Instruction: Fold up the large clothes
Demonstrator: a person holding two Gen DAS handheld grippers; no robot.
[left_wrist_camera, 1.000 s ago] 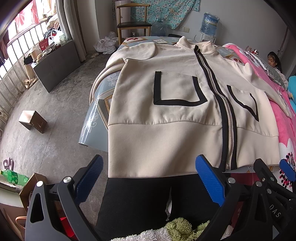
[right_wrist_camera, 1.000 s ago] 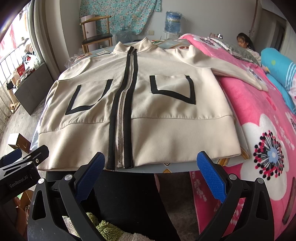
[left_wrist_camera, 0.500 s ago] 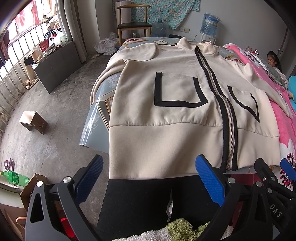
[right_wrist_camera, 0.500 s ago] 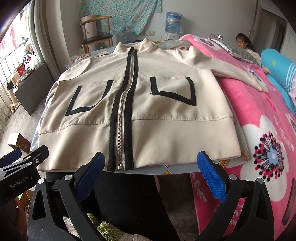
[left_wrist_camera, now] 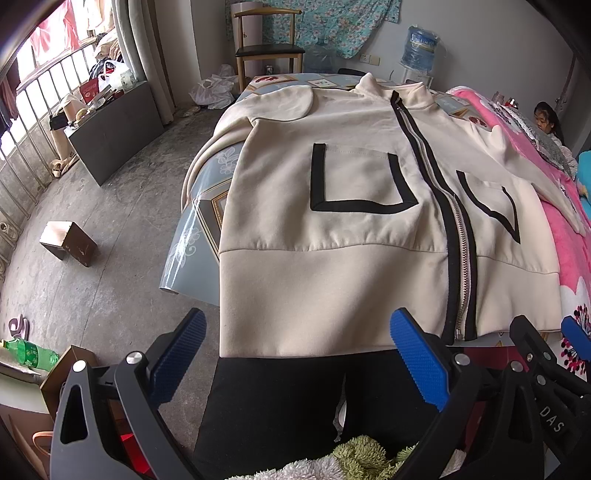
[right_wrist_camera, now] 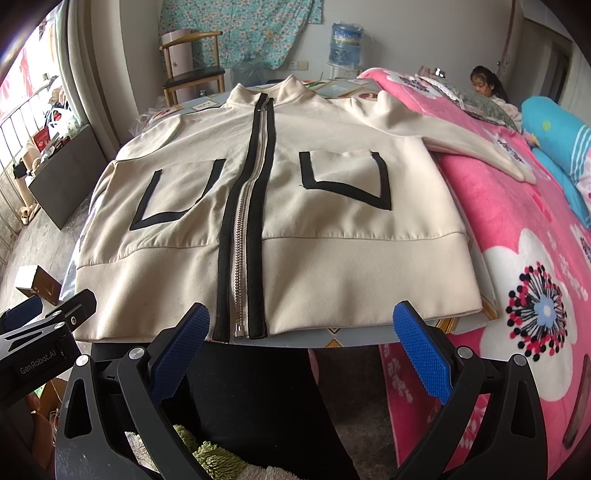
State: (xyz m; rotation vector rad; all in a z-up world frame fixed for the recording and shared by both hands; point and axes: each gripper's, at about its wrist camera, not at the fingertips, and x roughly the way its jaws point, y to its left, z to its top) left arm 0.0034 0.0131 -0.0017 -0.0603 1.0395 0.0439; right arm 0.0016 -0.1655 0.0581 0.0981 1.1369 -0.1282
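Both grippers barely shift over the last second: left gripper point(left_wrist_camera: 297, 360) and right gripper point(right_wrist_camera: 301, 356) hover at the jacket's near hem, jaws wide, holding nothing. Jacket point(right_wrist_camera: 280, 206) lies flat, zipped, on the table point(left_wrist_camera: 195, 236); folding not started. Left sleeve point(left_wrist_camera: 221, 133) drapes over the table's left edge, cuff hidden.

The jacket point(right_wrist_camera: 325, 258) was cream with black stripes beside its silver zipper point(right_wrist_camera: 242, 236) and black lines round the pockets. Right of the jacket, the blanket point(right_wrist_camera: 517, 229) was pink with big white flowers. Behind the jacket hung a blue-green cloth point(right_wrist_camera: 240, 29) with little flowers. The gripper pads point(right_wrist_camera: 417, 354) were blue.
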